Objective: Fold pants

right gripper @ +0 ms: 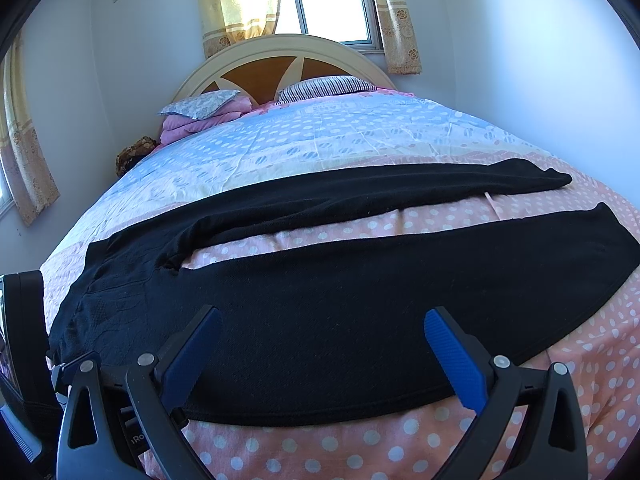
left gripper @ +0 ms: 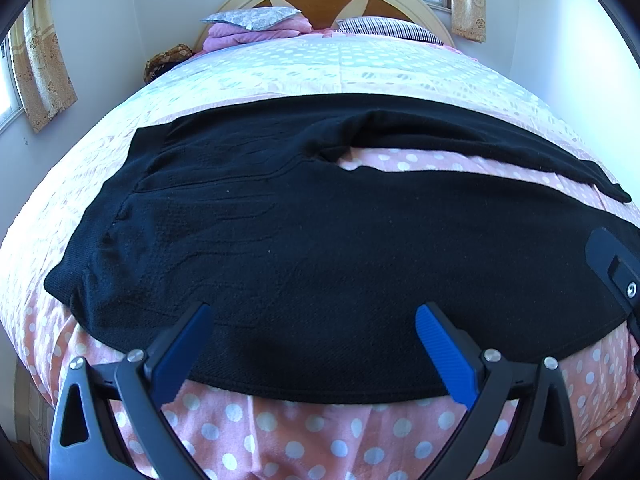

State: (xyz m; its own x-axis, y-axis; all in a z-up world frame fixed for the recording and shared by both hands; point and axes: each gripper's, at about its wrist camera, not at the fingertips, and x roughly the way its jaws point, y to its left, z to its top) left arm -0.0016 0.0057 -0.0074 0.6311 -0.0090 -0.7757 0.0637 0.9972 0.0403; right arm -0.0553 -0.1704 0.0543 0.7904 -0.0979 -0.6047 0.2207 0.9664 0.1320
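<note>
Black pants (left gripper: 304,248) lie spread flat across the bed, waistband to the left, the two legs running right with a gap of bedspread between them. They also show in the right wrist view (right gripper: 360,300). My left gripper (left gripper: 314,312) is open and empty, hovering over the near edge of the near leg, close to the seat. My right gripper (right gripper: 322,316) is open and empty over the near leg further right. The right gripper's body shows at the right edge of the left wrist view (left gripper: 616,268).
The bed has a pink and white polka-dot bedspread (left gripper: 304,436). Pillows (left gripper: 256,16) and a folded pink blanket lie by the headboard (right gripper: 280,60). Walls, curtains and a window (right gripper: 328,0) surround the bed. A dark device (right gripper: 20,340) sits at the left edge.
</note>
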